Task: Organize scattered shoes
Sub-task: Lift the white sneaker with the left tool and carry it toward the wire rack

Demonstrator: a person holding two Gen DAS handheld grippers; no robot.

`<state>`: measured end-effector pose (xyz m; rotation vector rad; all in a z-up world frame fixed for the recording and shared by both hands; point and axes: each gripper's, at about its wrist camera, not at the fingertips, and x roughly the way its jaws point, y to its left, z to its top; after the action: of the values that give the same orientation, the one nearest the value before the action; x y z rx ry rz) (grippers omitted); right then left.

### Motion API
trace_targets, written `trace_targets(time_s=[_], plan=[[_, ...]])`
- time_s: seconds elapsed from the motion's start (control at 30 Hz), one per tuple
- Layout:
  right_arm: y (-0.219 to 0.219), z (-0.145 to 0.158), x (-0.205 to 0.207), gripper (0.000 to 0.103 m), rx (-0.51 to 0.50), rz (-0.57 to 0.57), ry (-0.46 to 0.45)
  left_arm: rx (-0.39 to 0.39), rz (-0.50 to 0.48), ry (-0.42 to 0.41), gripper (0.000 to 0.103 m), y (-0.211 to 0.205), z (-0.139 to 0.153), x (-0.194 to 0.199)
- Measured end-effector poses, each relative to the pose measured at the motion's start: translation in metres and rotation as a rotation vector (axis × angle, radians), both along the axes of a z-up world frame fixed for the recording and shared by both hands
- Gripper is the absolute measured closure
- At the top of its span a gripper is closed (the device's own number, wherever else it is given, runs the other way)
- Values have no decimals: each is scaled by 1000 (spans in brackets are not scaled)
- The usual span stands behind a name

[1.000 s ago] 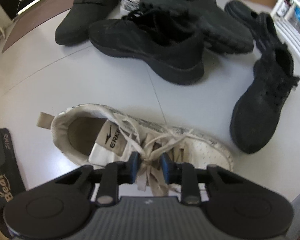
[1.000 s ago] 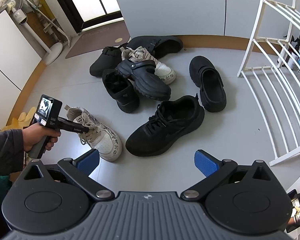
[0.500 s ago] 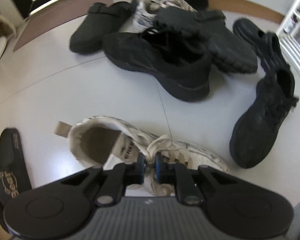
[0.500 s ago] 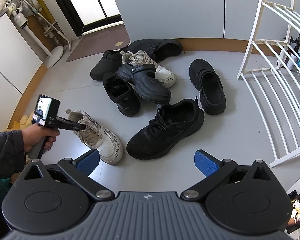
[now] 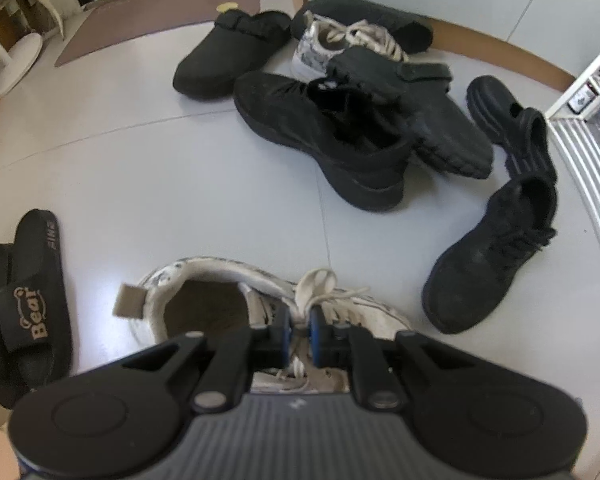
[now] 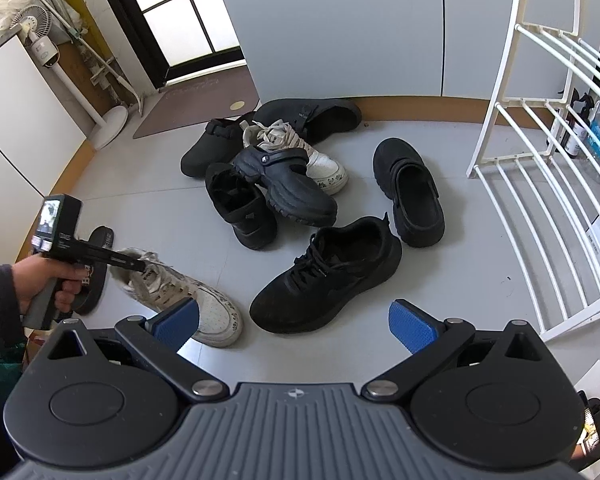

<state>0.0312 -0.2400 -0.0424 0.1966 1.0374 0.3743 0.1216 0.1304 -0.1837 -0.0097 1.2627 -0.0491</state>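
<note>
Two blue pads of the left gripper [image 5: 299, 334] pinch the laces of a white sneaker [image 6: 180, 294], heel end tilted up off the gray floor [image 5: 140, 168] nr a black slide [image 5: 24, 300]. Right gripper [image 6: 294, 322] hangs w/ jaws apart, empty, above the black shoe pile [image 6: 276, 184] mid-floor.

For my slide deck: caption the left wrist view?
Left gripper shut on the white sneaker by its laces, black shoes scattered beyond.
</note>
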Motion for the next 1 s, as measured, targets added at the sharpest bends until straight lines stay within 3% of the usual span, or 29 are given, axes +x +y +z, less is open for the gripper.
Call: trace_targets(time_s=[0.27,0.53,0.77,1.0], plan=[[6,6,-5,0,-5,1,-14,31,-31,-51,94,-18,53,-16],[9,18,-23,0,-13,36,-65,-4,-76,-96,93,-64,103,-28],[-15,24,-31,0,-25,21,-87,-60,-86,-110,93,-114,118,-30],[-63,18,-33,0,-20,-59,-80,-144,-86,-112,94,-168,112,-27]])
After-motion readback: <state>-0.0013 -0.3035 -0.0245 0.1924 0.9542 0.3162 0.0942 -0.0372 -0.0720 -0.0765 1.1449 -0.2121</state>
